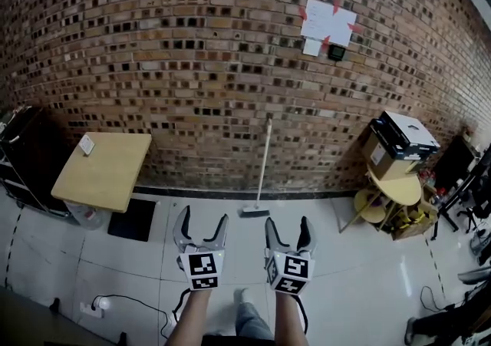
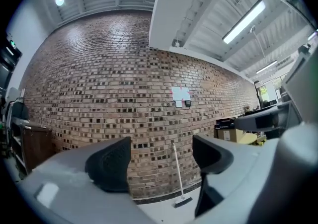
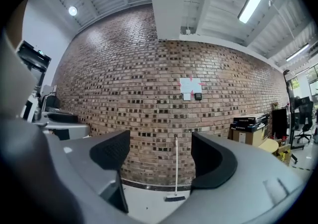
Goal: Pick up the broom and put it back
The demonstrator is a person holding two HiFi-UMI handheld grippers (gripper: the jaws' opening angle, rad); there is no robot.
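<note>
A broom (image 1: pixel 262 168) with a pale handle leans upright against the brick wall, its dark head on the white floor. It also shows between the jaws as the broom (image 2: pixel 178 176) in the left gripper view and the broom (image 3: pixel 176 168) in the right gripper view. My left gripper (image 1: pixel 201 224) and right gripper (image 1: pixel 289 226) are side by side, held out in front of the person, a short way back from the broom. Both are open with nothing between the fingers. The left gripper (image 2: pixel 161 161) and right gripper (image 3: pixel 161 156) point at the wall.
A small wooden table (image 1: pixel 104 169) stands at the left by the wall. A round yellow table (image 1: pixel 395 187) carrying a cardboard box (image 1: pixel 391 145) is at the right. A white paper (image 1: pixel 327 23) is taped to the wall. A cable and power strip (image 1: pixel 100 304) lie on the floor.
</note>
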